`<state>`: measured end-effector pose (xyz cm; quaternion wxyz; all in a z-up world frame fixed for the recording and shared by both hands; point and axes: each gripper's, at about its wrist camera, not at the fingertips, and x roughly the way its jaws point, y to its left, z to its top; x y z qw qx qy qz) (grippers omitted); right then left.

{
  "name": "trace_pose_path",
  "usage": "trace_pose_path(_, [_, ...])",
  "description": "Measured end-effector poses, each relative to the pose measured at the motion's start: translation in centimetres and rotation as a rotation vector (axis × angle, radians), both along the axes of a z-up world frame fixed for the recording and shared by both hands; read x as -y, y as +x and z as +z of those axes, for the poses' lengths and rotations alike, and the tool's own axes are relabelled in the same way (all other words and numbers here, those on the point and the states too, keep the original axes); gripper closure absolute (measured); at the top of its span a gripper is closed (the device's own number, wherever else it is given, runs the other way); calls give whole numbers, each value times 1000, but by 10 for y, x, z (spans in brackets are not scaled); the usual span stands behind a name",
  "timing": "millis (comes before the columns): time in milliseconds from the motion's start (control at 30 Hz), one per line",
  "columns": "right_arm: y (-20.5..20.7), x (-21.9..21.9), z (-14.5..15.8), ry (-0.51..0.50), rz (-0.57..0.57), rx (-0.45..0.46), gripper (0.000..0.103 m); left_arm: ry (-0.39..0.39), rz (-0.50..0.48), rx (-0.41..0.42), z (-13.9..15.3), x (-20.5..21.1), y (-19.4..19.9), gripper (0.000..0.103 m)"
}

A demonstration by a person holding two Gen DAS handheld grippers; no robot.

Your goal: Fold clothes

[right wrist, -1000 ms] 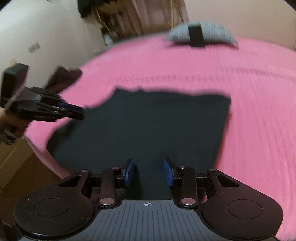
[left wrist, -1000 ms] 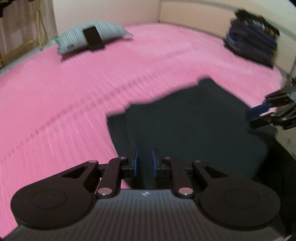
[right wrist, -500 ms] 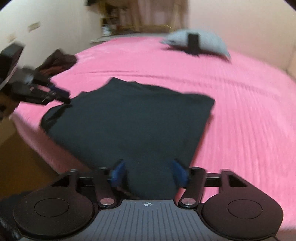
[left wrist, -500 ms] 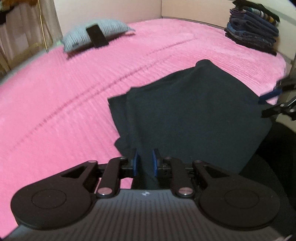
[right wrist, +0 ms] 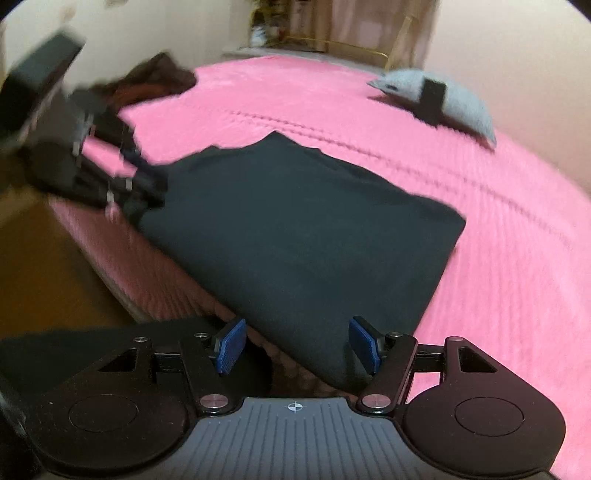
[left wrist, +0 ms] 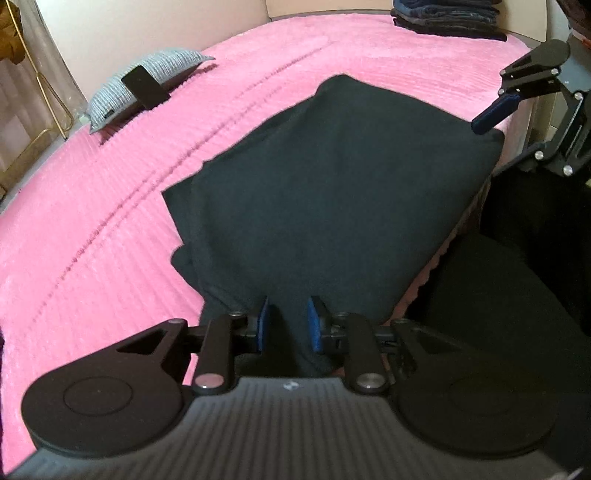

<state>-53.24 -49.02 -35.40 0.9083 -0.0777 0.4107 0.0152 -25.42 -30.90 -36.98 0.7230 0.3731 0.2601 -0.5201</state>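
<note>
A dark folded garment lies at the near edge of the pink bed; it also shows in the right wrist view. My left gripper has its blue pads narrowly apart with a fold of the garment's near corner between them. My right gripper is wide open, its pads on either side of the garment's near corner without touching it. The right gripper also shows at the far right of the left wrist view, the left gripper blurred at the left of the right wrist view.
A grey pillow with a black band lies at the far side of the bed. A stack of folded dark clothes sits at the far right corner. A brown heap of clothes lies at the bed's left. The floor is below the edge.
My right gripper has opened wide and let go of the garment corner. The garment has been lowered flat onto the bed. My left gripper's pads have parted slightly.
</note>
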Motion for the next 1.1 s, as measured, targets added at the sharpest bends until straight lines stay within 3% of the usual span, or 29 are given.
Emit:
trace_pose_path(100, [-3, -8, -3, -50, 35, -16, 38, 7, -19, 6, 6, -5, -6, 77])
trace_pose_path(400, [1, -14, -14, -81, 45, -40, 38, 52, -6, -13, 0, -3, -7, 77])
trace_pose_path(667, [10, -28, -25, -256, 139, -68, 38, 47, -1, -26, -2, -2, -6, 77])
trace_pose_path(1100, [30, -43, -44, -438, 250, -77, 38, 30, 7, -41, -1, -2, -4, 76])
